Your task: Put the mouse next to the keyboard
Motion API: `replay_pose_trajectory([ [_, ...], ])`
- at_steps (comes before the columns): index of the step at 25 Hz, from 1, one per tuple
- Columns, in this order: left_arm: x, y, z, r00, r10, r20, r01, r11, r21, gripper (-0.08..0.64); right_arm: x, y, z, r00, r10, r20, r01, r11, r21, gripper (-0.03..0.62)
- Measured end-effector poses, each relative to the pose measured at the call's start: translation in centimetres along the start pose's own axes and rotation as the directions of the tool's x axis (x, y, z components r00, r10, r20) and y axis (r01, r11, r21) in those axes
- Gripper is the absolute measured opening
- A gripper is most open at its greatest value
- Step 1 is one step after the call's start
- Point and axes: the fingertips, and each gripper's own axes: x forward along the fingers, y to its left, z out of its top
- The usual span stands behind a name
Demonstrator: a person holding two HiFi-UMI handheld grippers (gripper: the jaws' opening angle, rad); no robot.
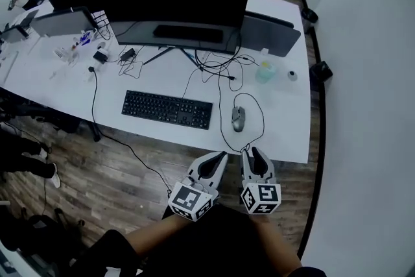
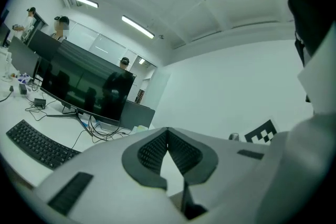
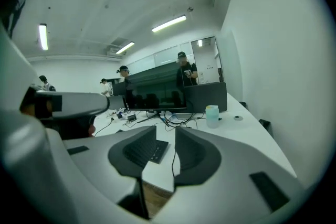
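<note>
Both claws are held by the near edge of the white desk (image 1: 58, 78), above a wood-plank floor (image 1: 130, 178). The left claw (image 2: 167, 130) is pressed together at its tips with nothing in it. The right claw (image 3: 165, 134) stands slightly spread and empty. Just ahead of the right claw the mouse (image 1: 238, 118) lies on the desk. The keyboard (image 1: 167, 109) is near it, ahead of the left claw. Beyond both stands a wide dark monitor (image 1: 174, 6). A plain white wall (image 1: 369, 74) runs along the right claw's outer side.
</note>
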Motion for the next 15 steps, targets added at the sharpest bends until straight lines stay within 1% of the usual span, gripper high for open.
replay_pose_trajectory([
  [2,-1.2,-2.5,-0.5,1.0,0.003,0.015,-0.004,1.0,0.013,0.003,-2.9,0.4,0.0,0.999,0.017,0.027,-0.017,1.0,-0.012,0.079],
  [4,-2.5,-5.1,-1.2,1.0,0.011,0.027,-0.012,1.0,0.012,0.003,-6.1,0.7,-0.1,0.999,0.025,0.043,-0.024,0.999,-0.031,0.049],
  [6,-3.8,-7.6,-2.0,1.0,0.015,0.026,-0.015,1.0,0.01,0.003,-9.3,0.9,-0.3,0.997,0.037,0.06,-0.035,0.998,-0.042,0.044],
  [10,-6.1,-11.9,-3.8,1.0,0.008,0.002,-0.008,1.0,0.029,0.003,-14.6,1.6,-0.9,0.994,0.066,0.092,-0.063,0.998,-0.027,0.032],
  [15,-8.9,-15.3,-4.5,1.0,0.016,0.003,-0.017,0.996,0.084,0.003,-18.9,2.9,-1.4,0.989,0.074,0.129,-0.071,0.997,-0.027,0.021],
])
